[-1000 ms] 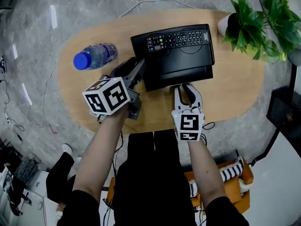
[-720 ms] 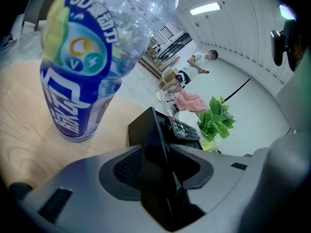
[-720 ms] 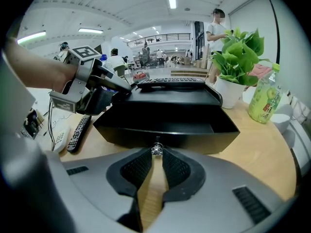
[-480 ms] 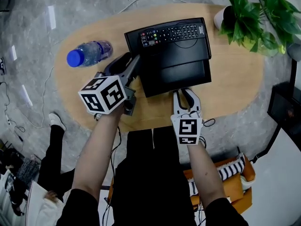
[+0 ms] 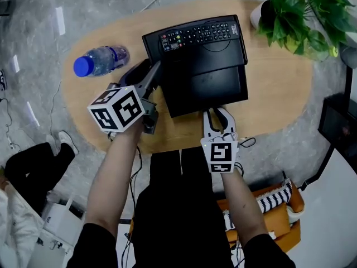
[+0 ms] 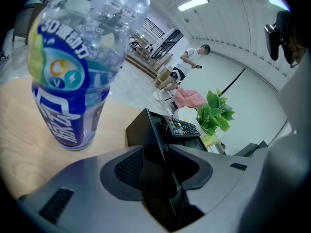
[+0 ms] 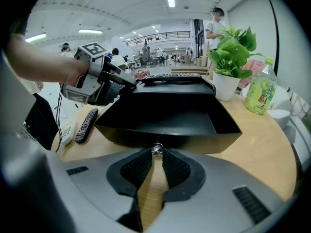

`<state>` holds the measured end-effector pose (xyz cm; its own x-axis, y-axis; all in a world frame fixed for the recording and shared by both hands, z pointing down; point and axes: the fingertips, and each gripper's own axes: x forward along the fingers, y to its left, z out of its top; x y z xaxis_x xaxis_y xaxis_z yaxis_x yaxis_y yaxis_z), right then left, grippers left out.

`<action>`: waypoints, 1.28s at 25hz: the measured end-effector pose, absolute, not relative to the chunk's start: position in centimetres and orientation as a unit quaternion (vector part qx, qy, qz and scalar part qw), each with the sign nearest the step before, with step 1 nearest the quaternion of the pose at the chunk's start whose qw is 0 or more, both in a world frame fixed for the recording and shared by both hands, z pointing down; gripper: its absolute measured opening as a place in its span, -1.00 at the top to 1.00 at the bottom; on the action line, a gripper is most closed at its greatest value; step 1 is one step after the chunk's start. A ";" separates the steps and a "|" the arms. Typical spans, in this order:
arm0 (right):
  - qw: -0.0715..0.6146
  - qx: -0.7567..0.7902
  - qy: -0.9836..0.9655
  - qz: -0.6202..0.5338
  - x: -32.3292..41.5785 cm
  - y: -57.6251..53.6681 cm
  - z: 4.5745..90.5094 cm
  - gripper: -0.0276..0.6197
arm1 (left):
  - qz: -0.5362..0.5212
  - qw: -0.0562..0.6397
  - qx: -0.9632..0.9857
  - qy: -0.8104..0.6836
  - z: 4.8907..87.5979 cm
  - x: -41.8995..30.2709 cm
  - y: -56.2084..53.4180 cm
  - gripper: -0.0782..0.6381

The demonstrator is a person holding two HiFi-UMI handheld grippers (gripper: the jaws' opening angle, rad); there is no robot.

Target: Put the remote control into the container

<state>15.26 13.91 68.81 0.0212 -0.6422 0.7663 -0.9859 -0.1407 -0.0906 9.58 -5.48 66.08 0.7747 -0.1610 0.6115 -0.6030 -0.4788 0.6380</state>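
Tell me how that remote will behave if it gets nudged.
The remote control rests across the far rim of the container, so a nudge would probably tip or slide it off. It looks like a stiff, slim bar, likely light. Its buttons face up, so its long edges seem safest to grip.

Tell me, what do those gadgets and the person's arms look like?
The left hand-held gripper and right hand-held gripper are grey, each with two curved jaws, black textured pads and a white cube bearing black square markers. Sleeves are short and black.
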 end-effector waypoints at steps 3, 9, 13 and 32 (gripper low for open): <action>0.249 0.668 -0.609 0.348 15.0 14.2 68.9 0.68 | 0.239 0.459 0.824 -0.231 66.1 9.5 -5.5 0.30; 0.254 0.661 -0.613 0.349 14.8 15.2 69.4 0.68 | 0.241 0.453 0.828 -0.227 66.0 9.6 -5.4 0.30; 0.254 0.665 -0.610 0.347 15.0 15.5 69.4 0.68 | 0.236 0.456 0.827 -0.226 66.0 9.6 -5.4 0.30; 0.223 0.692 -0.595 0.343 15.8 16.9 66.5 0.64 | 0.217 0.435 0.848 -0.210 64.2 9.7 -3.9 0.30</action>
<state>15.82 16.95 66.50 0.0561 -0.6709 0.7395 -0.9762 -0.1924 -0.1005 9.69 -3.86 64.16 0.8177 -0.1680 0.5506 -0.5452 -0.5329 0.6471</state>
